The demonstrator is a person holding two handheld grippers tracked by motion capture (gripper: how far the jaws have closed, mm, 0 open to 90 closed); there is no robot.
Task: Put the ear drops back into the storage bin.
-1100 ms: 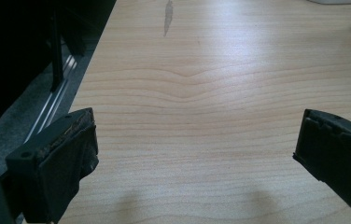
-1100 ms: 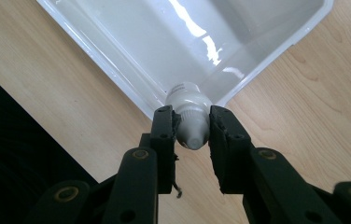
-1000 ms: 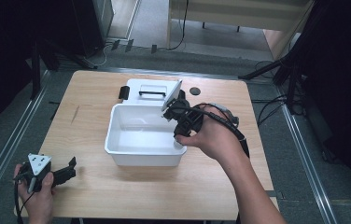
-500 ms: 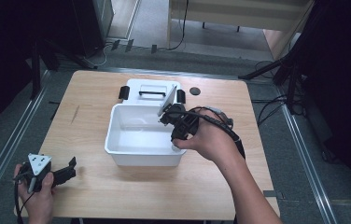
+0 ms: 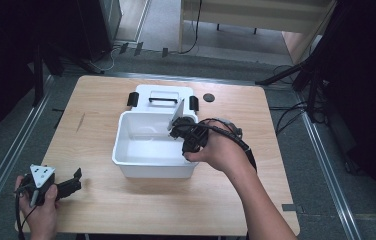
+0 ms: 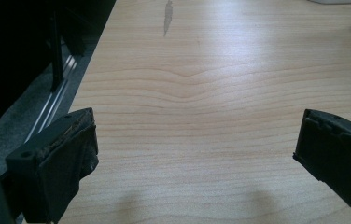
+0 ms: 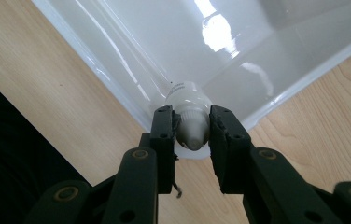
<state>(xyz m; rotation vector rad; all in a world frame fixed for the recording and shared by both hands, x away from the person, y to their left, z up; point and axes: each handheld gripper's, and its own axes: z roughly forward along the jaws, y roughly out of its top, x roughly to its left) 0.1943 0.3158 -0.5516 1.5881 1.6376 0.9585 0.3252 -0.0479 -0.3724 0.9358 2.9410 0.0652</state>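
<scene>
A white tube (image 5: 178,112) is clamped by its cap end in my right gripper (image 5: 177,129), which is shut on it over the right side of a white plastic bin (image 5: 151,167). The tube's flat end sticks up above the bin's back rim. In the right gripper view the cap and shoulder of the tube (image 7: 186,95) sit between the two black jaws of the right gripper (image 7: 191,130), just above the bin's rim (image 7: 117,86). My left gripper (image 5: 73,181) rests at the table's front left corner, open. Its jaws (image 6: 194,154) stand wide apart with bare wood between them.
The bin's white lid (image 5: 161,92) with a black handle and black clips lies flat behind the bin. A small black disc (image 5: 208,97) lies on the table to the lid's right. The wooden tabletop (image 5: 101,210) ends close to the left hand.
The right hand has sunk and shifted toward the bin's front with the tube, which now hangs lower over the bin. The left hand has not moved.
</scene>
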